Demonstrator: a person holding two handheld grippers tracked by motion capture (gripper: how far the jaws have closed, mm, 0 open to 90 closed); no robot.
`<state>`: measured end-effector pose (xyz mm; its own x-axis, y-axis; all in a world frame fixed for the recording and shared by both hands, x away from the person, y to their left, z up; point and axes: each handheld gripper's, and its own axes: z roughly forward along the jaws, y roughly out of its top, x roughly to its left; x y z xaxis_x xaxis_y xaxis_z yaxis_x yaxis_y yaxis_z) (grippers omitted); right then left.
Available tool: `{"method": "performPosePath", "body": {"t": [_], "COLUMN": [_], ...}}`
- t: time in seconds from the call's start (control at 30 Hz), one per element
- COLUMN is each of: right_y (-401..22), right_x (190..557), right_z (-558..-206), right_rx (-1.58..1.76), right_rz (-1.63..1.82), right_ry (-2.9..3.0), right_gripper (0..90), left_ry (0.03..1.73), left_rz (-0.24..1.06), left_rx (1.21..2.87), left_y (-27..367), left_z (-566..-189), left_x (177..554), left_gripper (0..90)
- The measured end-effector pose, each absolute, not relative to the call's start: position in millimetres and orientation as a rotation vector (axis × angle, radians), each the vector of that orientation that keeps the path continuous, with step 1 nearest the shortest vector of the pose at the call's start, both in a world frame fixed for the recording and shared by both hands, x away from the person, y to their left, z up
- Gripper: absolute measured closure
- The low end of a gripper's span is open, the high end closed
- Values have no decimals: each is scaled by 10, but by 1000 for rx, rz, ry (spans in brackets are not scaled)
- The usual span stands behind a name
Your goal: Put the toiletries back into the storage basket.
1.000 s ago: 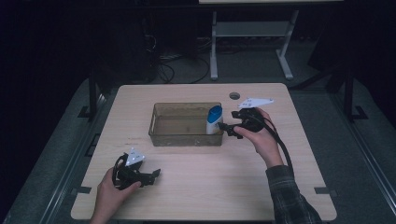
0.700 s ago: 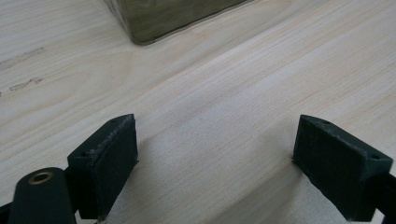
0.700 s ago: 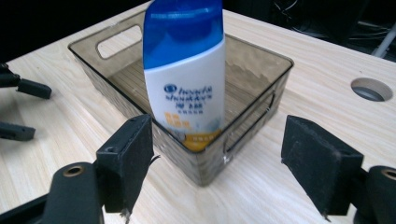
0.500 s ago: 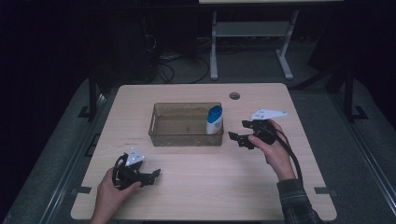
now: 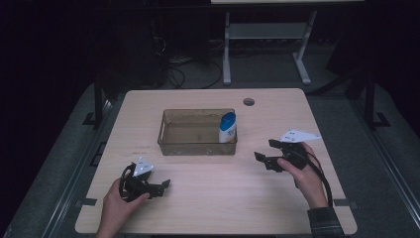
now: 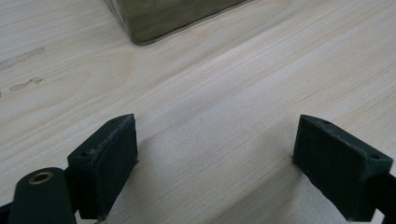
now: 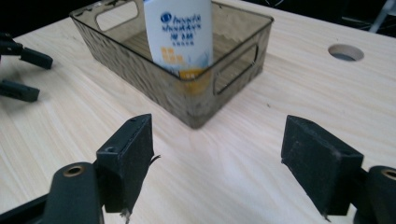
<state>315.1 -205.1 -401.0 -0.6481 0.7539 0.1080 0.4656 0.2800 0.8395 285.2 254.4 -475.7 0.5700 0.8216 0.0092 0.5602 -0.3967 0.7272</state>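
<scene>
A white bottle with a blue cap (image 5: pixel 227 127) stands upright in the right end of a smoky clear bin (image 5: pixel 171 144); its label faces me in the right gripper view (image 7: pixel 179 35), just behind the bin's near wall (image 7: pixel 140 70). My right gripper (image 5: pixel 266 152) hovers open over the table to the right of the bin, jaws wide apart and empty (image 7: pixel 217 168). Near the front left of the table my left gripper (image 5: pixel 161 186) rests open, with bare wood between its jaws (image 6: pixel 215 158).
A light wooden table (image 5: pixel 208 203) carries everything. A round cable hole (image 5: pixel 248 101) lies at the back right. A corner of the bin (image 6: pixel 154 23) appears ahead of the left gripper. The other gripper's jaws (image 7: pixel 21 70) show at far left of the right gripper view.
My right gripper let go of the bottle, which now stands in the bin, and drew back toward the front right of the table. The left gripper stayed put.
</scene>
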Motion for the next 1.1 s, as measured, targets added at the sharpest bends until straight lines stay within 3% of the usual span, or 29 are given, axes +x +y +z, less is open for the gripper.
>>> {"method": "performPosePath", "body": {"t": [1.1], "right_y": [-2668], "right_x": [2537], "right_z": [-4557], "right_rx": [1291], "right_rz": [1132], "right_ry": [2228], "right_gripper": [246], "left_ry": [1098], "left_rz": [486], "left_rx": [2114], "left_y": [2546], "left_z": [-4756], "left_x": [2852], "left_gripper": [126]}}
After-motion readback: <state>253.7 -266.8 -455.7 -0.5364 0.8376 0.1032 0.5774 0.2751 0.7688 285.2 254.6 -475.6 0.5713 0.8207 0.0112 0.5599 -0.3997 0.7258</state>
